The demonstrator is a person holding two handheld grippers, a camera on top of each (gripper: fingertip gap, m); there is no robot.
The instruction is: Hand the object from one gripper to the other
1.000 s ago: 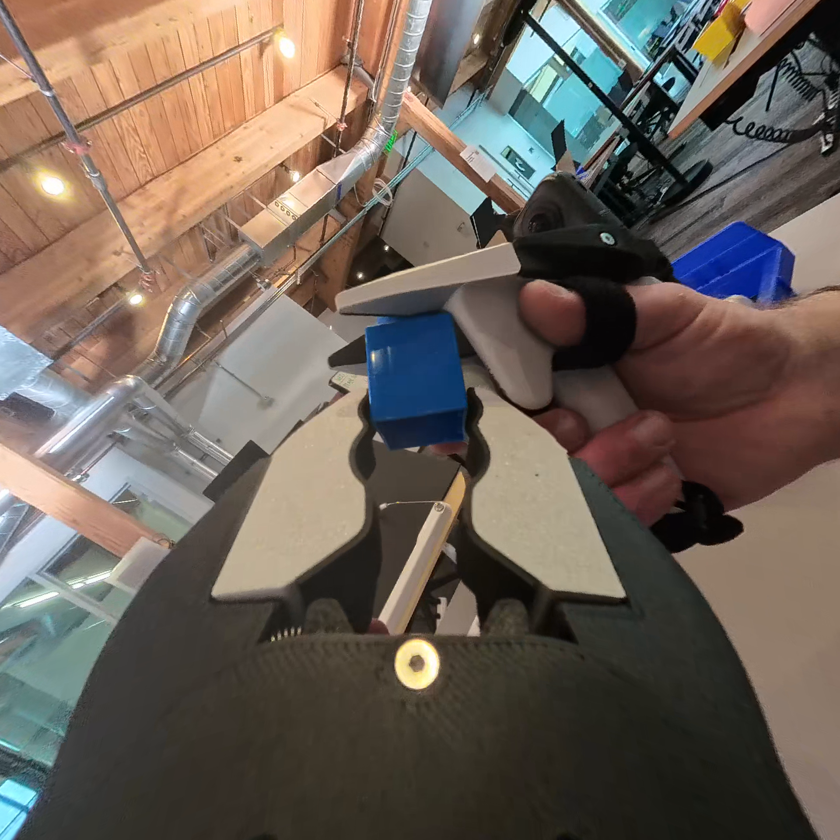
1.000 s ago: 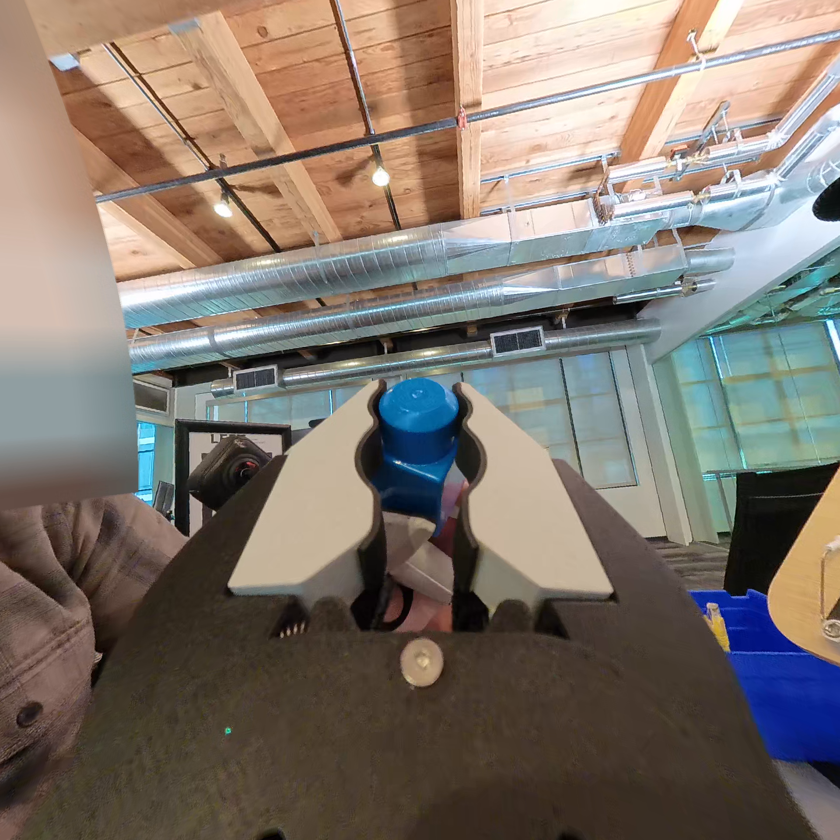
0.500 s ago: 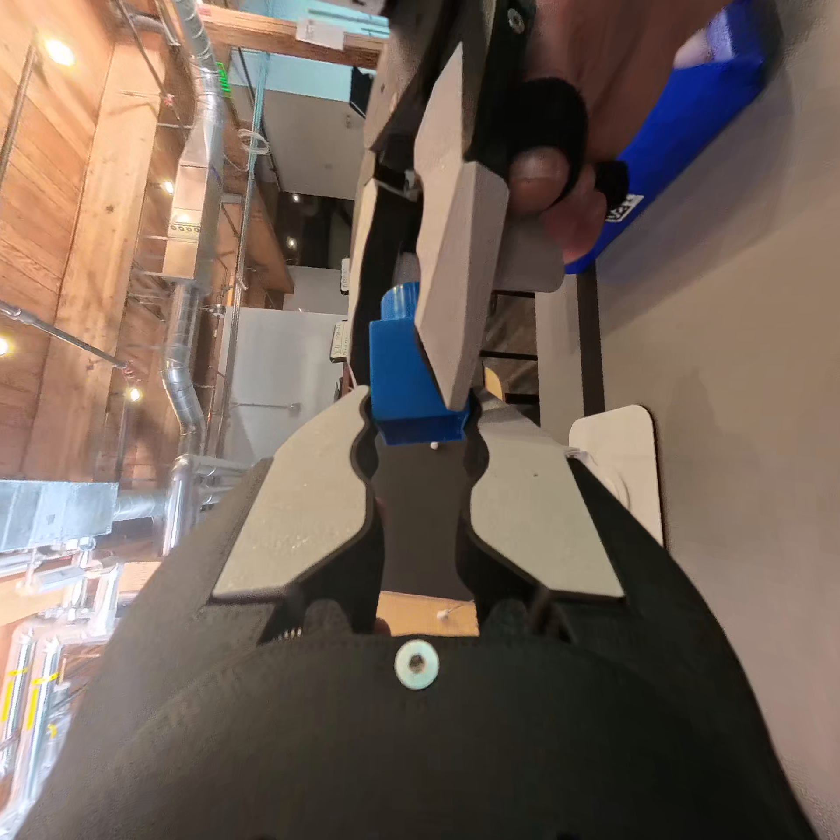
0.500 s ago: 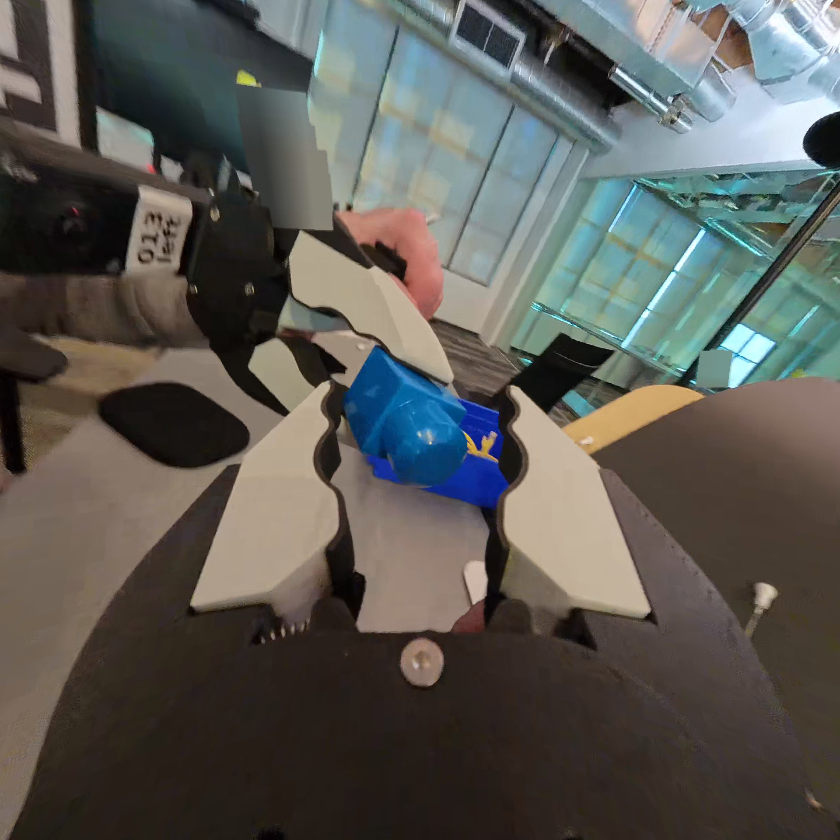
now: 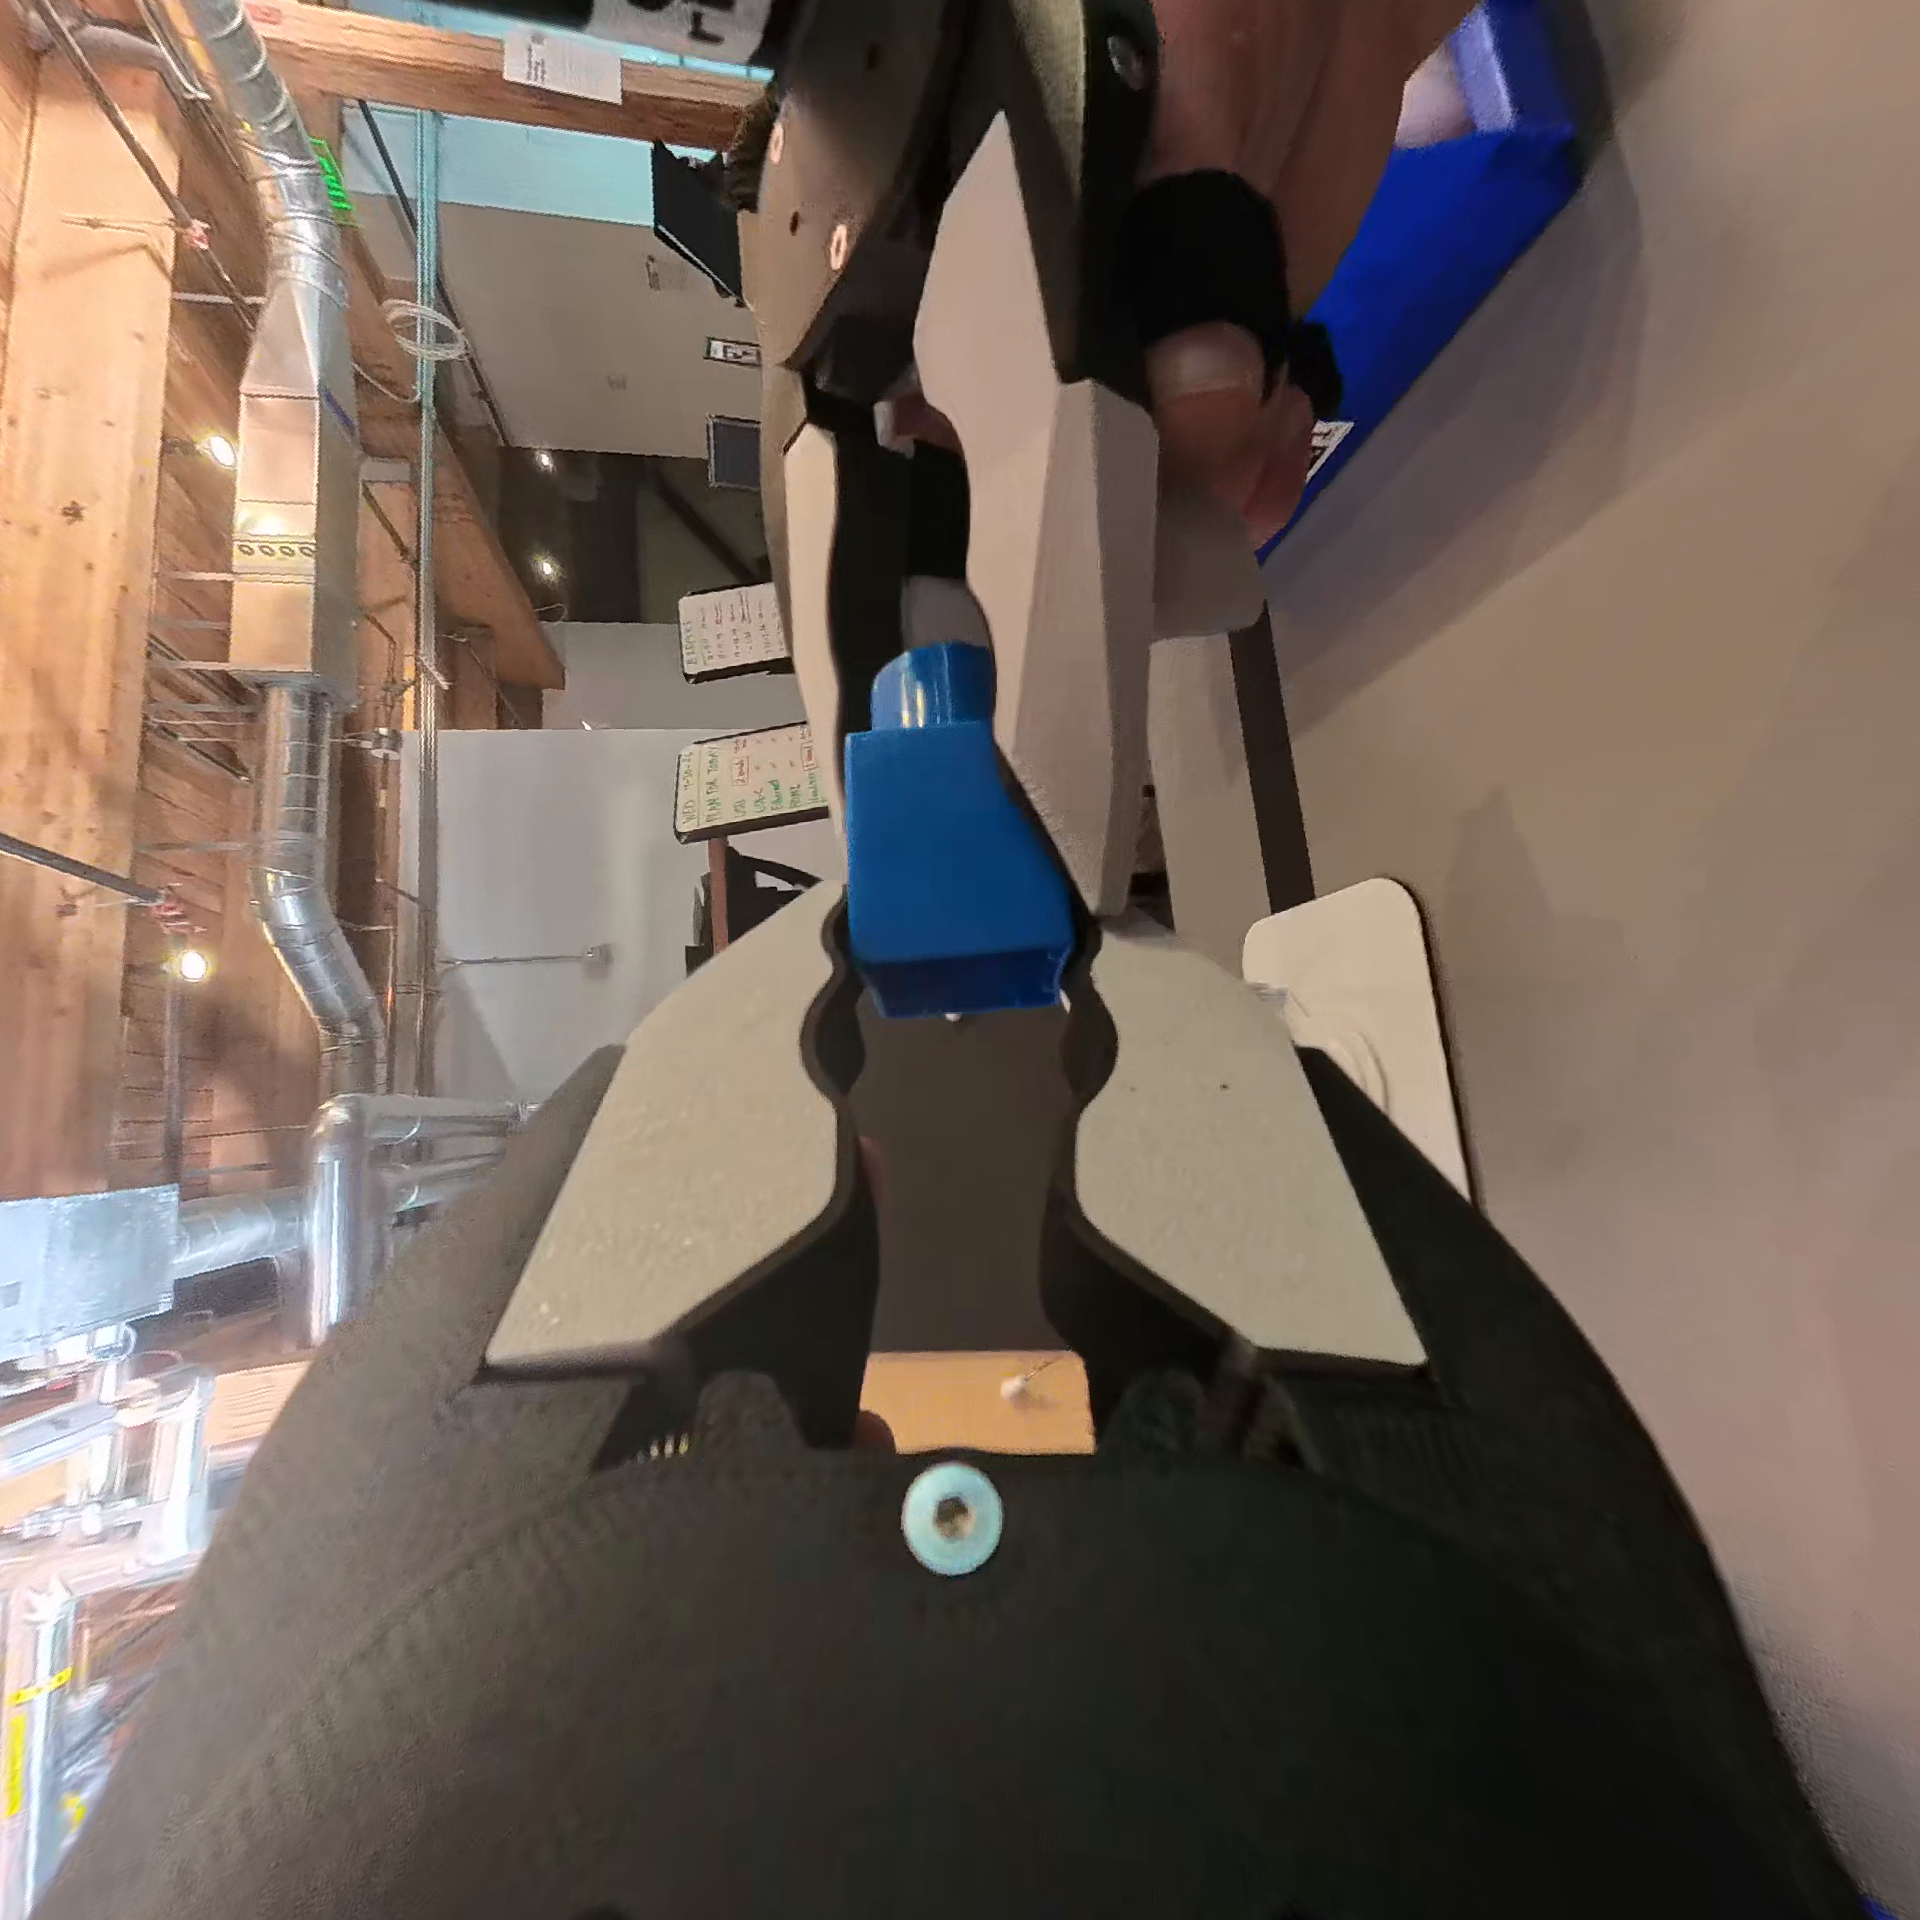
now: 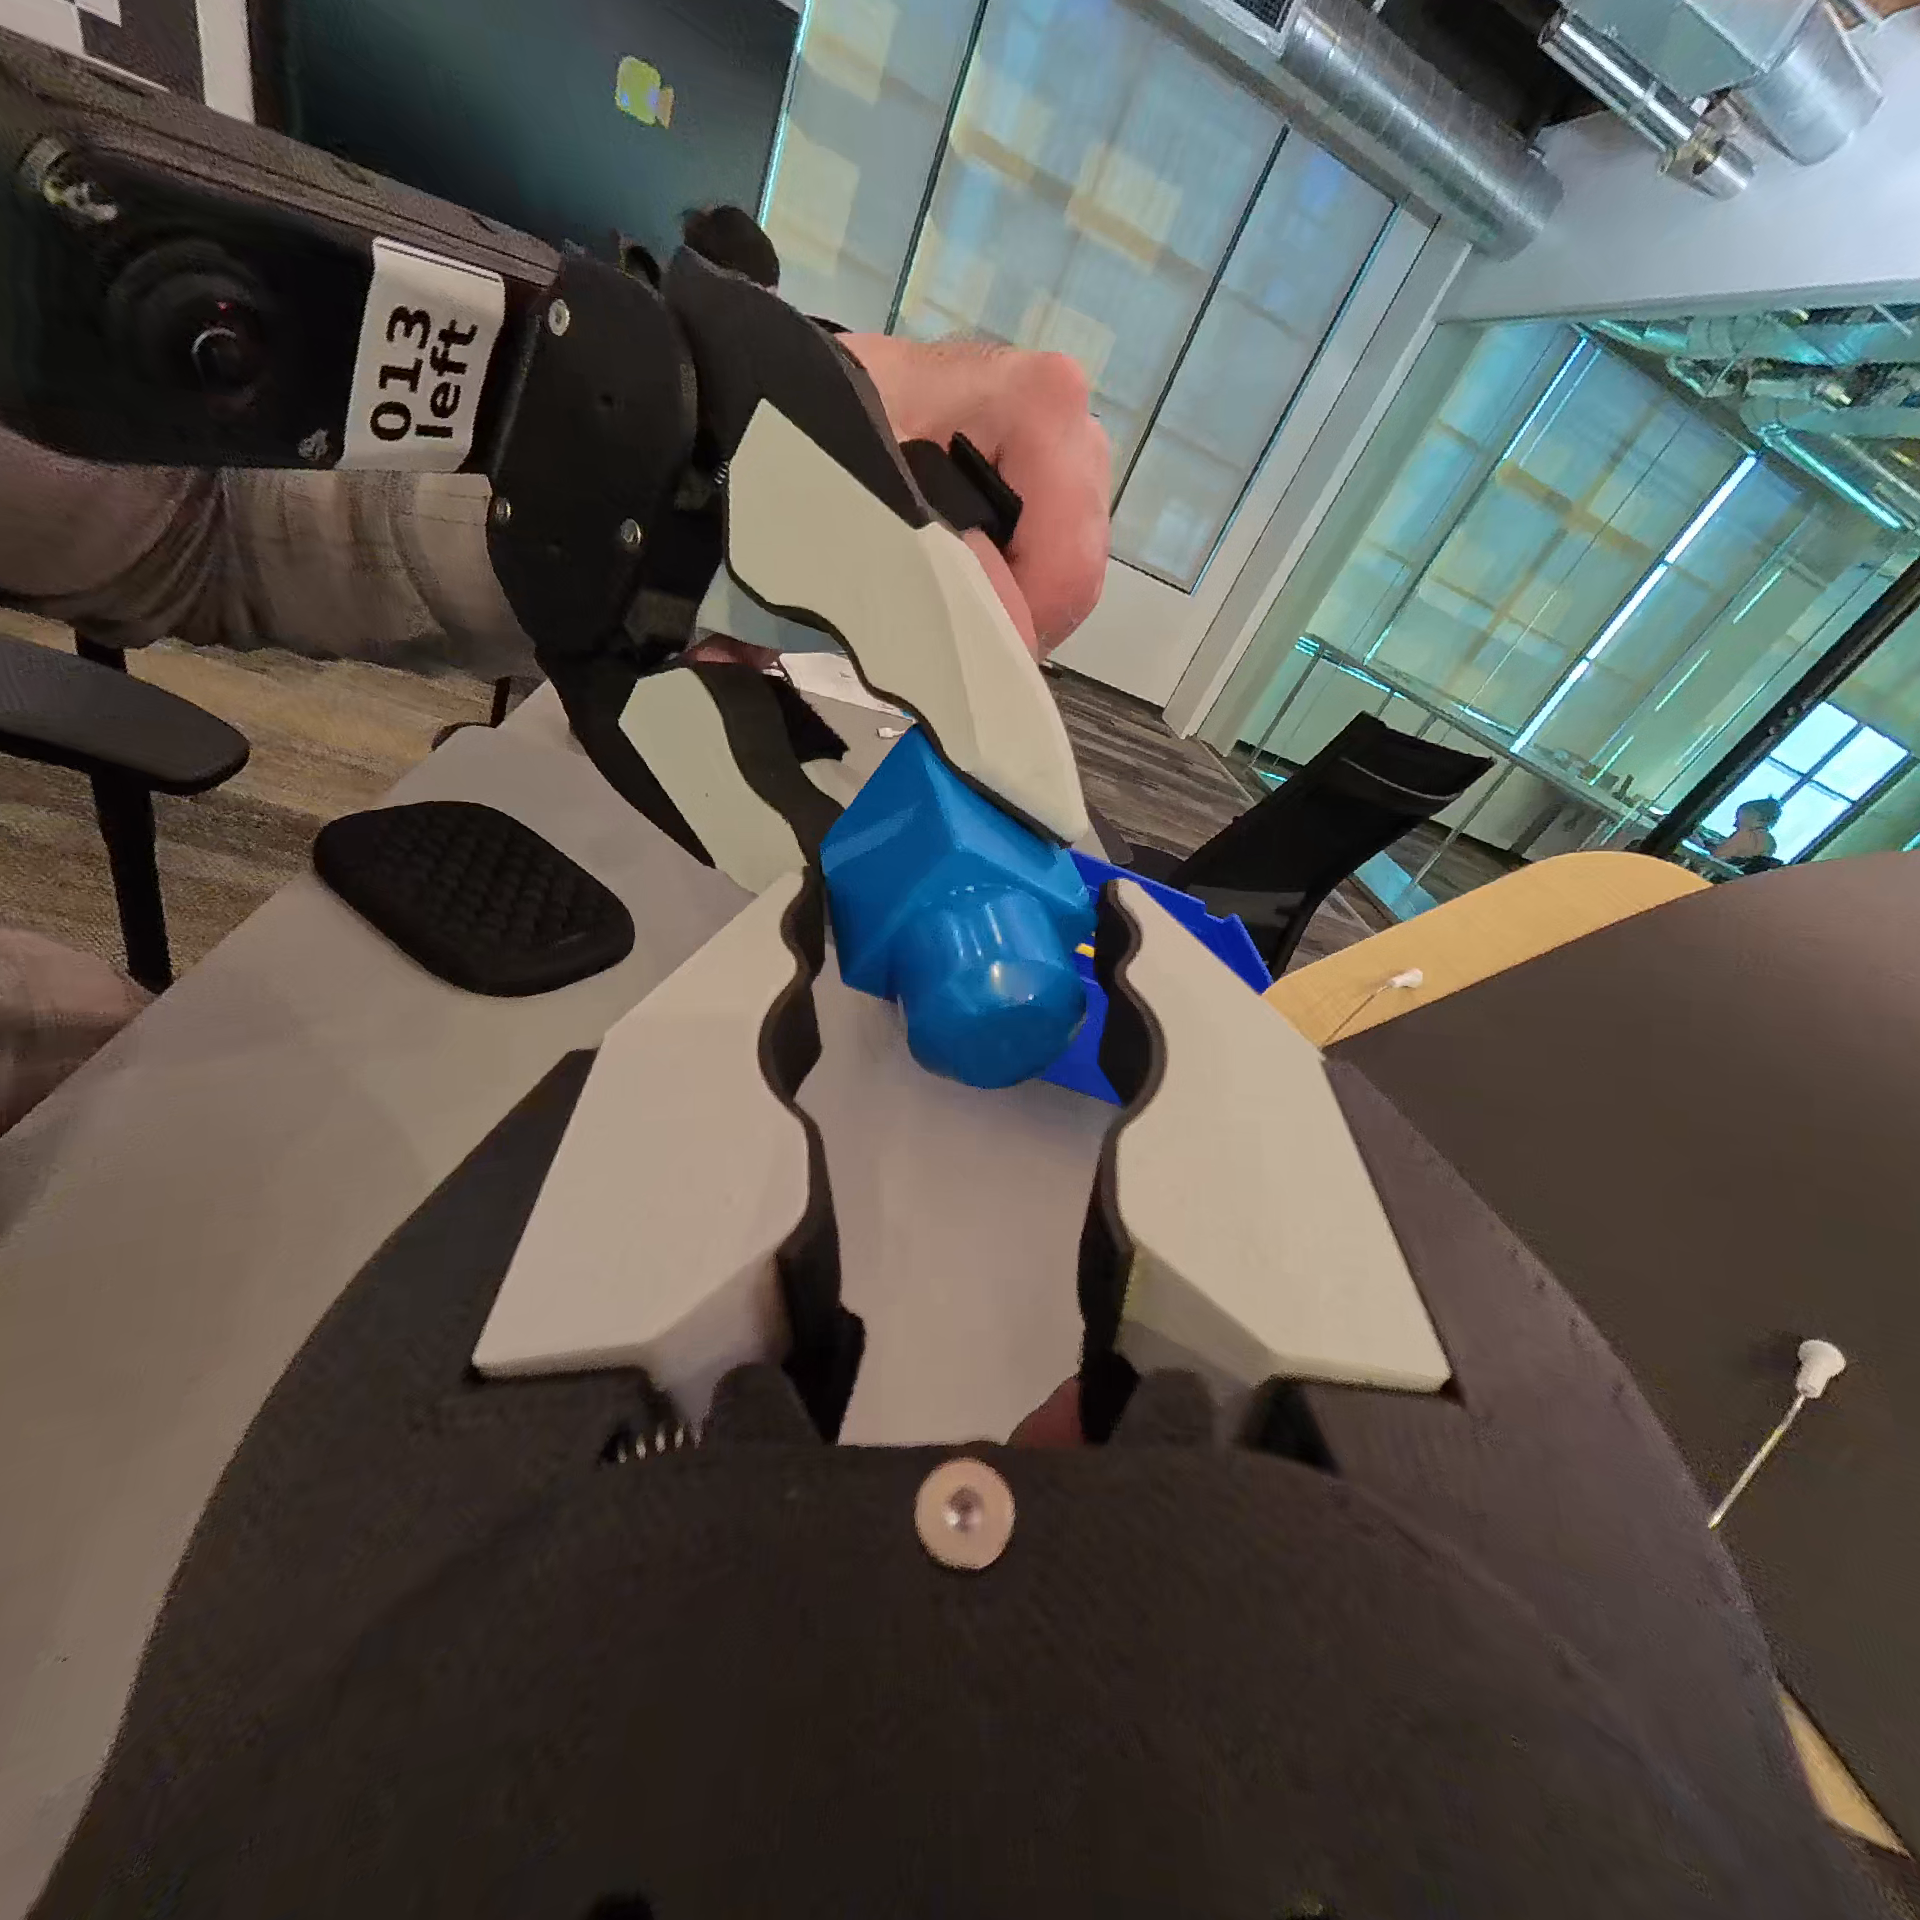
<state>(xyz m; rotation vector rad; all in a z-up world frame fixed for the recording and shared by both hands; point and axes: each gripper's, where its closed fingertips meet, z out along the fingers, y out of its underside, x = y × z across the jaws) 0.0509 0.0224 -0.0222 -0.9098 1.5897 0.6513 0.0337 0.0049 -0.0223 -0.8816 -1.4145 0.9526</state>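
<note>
Left claw (image 5: 961, 951) clamps smooth blue plastic block (image 5: 940, 862), its round knob between the parted right claw (image 6: 961, 940).

Each camera sits just behind its own gripper's fingers, looking out along them at very close range. The left wrist view is rolled sideways, ceiling ducts at its left, grey tabletop (image 5: 1662, 727) at its right. The right wrist view looks across the tabletop toward glass walls. Both share the blue object (image 5: 945, 873) (image 6: 956, 935) and each other's gripper.

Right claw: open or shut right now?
Open. The right claw has fingers spread wider than the blue block, which the left claw grips.
</note>
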